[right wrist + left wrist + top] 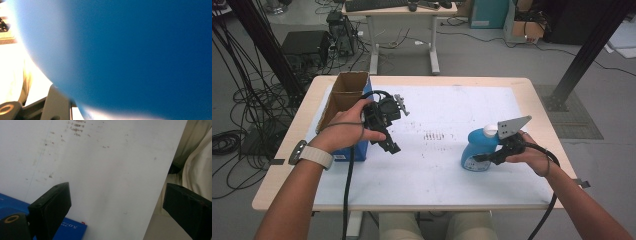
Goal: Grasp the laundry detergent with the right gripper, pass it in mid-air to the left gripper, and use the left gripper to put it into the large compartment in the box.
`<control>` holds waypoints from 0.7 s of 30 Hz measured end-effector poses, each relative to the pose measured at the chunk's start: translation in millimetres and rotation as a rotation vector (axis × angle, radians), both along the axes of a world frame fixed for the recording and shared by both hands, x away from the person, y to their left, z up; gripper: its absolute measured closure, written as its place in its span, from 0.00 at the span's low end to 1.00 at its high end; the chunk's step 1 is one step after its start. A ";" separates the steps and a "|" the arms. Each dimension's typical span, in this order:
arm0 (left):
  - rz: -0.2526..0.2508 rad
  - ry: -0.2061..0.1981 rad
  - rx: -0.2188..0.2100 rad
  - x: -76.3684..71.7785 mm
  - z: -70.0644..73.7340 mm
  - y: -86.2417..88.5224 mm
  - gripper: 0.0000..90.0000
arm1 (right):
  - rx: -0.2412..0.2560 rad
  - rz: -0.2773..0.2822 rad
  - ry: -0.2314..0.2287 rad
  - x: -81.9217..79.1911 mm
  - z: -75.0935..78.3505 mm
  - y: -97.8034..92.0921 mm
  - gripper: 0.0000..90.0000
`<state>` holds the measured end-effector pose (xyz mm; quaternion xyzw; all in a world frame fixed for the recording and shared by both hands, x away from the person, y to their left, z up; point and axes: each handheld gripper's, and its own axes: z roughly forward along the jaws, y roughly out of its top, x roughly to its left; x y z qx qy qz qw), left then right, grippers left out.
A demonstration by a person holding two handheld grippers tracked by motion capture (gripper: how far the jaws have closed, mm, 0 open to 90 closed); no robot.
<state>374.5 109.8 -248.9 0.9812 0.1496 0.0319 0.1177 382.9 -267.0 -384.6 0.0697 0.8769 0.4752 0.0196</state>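
Blue bottle with a white cap stands at the right of the high view on the bench, and our right claw is clamped on its lower body. At centre left, our left claw hangs beside the blue cardboard box. In the left gripper view our jaws stand wide apart over the white surface. In the right gripper view the bottle's blue wall presses close against the lens.

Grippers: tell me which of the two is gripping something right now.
The right gripper, at the high view's right: its jaws grip the blue bottle standing on the table. The left gripper, held beside the blue box, has its jaws spread apart around nothing.
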 end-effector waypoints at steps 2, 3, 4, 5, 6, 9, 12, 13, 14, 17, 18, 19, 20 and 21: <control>-0.001 0.000 -0.001 -0.1 0.0 -0.2 0.09 | 0.003 0.003 -0.006 0.5 -0.2 0.1 0.48; -0.001 0.000 -0.001 -0.2 0.0 -0.4 0.09 | 0.004 0.003 -0.005 0.5 -0.3 0.2 0.48; -0.001 0.000 -0.001 -0.3 0.0 -0.5 0.09 | 0.004 0.003 -0.006 0.6 -0.3 0.1 0.48; -0.001 0.000 -0.001 -0.4 0.1 -0.5 0.09 | 0.004 0.003 -0.006 0.6 -0.3 0.1 0.48; -0.001 0.000 -0.001 -0.3 0.2 -0.5 0.09 | 0.003 0.002 -0.006 0.5 -0.2 0.3 0.48; -0.007 0.002 0.000 -0.6 1.0 -1.1 0.09 | 0.001 0.000 -0.003 0.1 -0.1 -0.1 0.48; -0.009 0.002 -0.007 -1.5 3.0 -2.7 0.09 | 0.002 0.004 -0.011 0.1 0.1 -0.2 0.48; -0.010 0.001 -0.008 -1.6 4.0 -3.1 0.09 | 0.003 0.016 -0.027 1.1 -0.1 -0.5 0.48; -0.005 -0.004 -0.010 -1.9 5.1 -3.4 0.09 | 0.003 0.015 -0.026 0.9 0.0 -0.3 0.48; -0.001 -0.008 -0.008 -2.3 7.4 -3.6 0.09 | -0.007 0.029 -0.039 1.4 1.1 -0.1 0.49; 0.002 -0.010 -0.006 -2.8 8.2 -3.8 0.09 | -0.011 0.024 -0.030 0.6 1.5 -0.2 0.49; 0.002 -0.014 -0.005 -3.7 9.1 -4.6 0.09 | -0.007 0.023 -0.030 0.6 1.6 -0.4 0.49; 0.001 -0.014 -0.006 -4.4 9.7 -5.3 0.09 | 0.001 0.025 -0.033 1.0 1.9 -0.4 0.49; -0.005 -0.014 -0.008 -4.9 10.7 -6.3 0.09 | 0.001 0.018 -0.028 0.6 2.7 -0.8 0.49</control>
